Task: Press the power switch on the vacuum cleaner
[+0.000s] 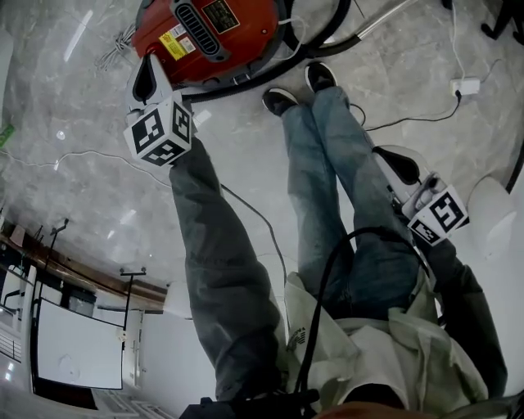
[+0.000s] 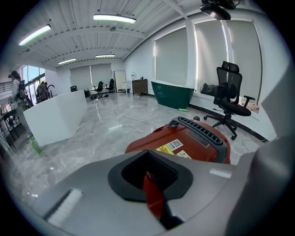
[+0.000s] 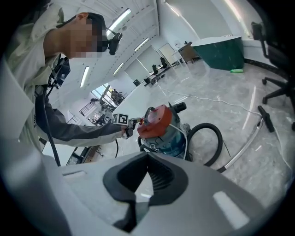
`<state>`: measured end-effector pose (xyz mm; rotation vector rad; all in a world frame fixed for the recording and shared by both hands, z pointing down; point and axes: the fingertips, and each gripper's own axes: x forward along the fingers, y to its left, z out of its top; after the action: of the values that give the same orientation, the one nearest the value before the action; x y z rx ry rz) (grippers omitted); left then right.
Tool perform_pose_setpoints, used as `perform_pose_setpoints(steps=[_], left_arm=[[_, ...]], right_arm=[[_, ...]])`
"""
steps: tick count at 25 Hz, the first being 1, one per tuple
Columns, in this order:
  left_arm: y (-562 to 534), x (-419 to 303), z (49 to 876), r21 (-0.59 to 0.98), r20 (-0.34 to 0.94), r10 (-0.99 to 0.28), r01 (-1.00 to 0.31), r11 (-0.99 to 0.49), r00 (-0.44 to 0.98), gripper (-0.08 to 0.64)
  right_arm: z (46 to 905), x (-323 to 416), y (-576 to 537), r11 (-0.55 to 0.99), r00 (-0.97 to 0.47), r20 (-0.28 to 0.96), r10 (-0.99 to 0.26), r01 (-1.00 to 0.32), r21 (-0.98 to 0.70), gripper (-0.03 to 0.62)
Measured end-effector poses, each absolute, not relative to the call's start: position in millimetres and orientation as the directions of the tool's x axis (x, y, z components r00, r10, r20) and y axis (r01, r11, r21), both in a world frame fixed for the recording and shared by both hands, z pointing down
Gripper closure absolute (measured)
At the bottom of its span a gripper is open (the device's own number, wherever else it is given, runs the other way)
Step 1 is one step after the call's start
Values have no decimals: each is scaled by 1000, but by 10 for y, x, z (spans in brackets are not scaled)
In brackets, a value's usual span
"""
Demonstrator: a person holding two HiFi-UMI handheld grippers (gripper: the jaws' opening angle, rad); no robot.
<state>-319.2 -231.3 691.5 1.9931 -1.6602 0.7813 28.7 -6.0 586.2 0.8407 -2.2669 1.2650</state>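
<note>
Dark grey sleeves [image 1: 214, 245], blue jeans [image 1: 327, 188], black shoes [image 1: 280, 101] with white soles, pale jacket [image 1: 393, 360], black cable [image 1: 323, 286] down front; left gripper [image 1: 147, 78] and right gripper [image 1: 397, 164] grey, black-and-white marker cubes [image 1: 160, 129]

I can read no words or numbers anywhere. Just ahead of my left gripper's [image 2: 148, 174] jaws, the vacuum cleaner's [image 2: 205, 150] red lid carries a yellow sticker [image 2: 164, 150] and a white sticker [image 2: 174, 144] with a square code. The print on both is too small to make out. Farther beyond the jaws, a dark plate [image 1: 219, 15] bears illegible print. The marker cube [image 1: 160, 131] shows only black-and-white squares.
</note>
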Motion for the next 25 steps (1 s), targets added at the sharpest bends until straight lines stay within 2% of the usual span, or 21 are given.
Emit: perform_pose_setpoints(steps=[6, 10, 13, 19, 25], left_arm=[[-2352, -3174, 6960, -53, 700, -700, -967, -248, 141, 560], [-2430, -3132, 7017, 31, 756, -610, -944, -329, 238, 563], [-2413, -3127, 7024, 73, 737, -603, -923, -378, 305, 562], [-1985, -3075, 6845, 82, 627, -723, -947, -310, 291, 560], [-918, -2713, 6899, 220, 629, -718, -954, -204, 299, 560]], right_arm=[[5873, 59, -56, 392, -742, 595, -310, -670, -631, 592], [5857, -48, -21, 394, -736, 602, -310, -675, -623, 592], [5816, -97, 16, 395, -724, 610, -321, -688, -609, 592], [5741, 10, 95, 403, -711, 630, -313, -700, -590, 592], [5881, 329, 312, 375, -695, 648, -312, -716, -588, 592]])
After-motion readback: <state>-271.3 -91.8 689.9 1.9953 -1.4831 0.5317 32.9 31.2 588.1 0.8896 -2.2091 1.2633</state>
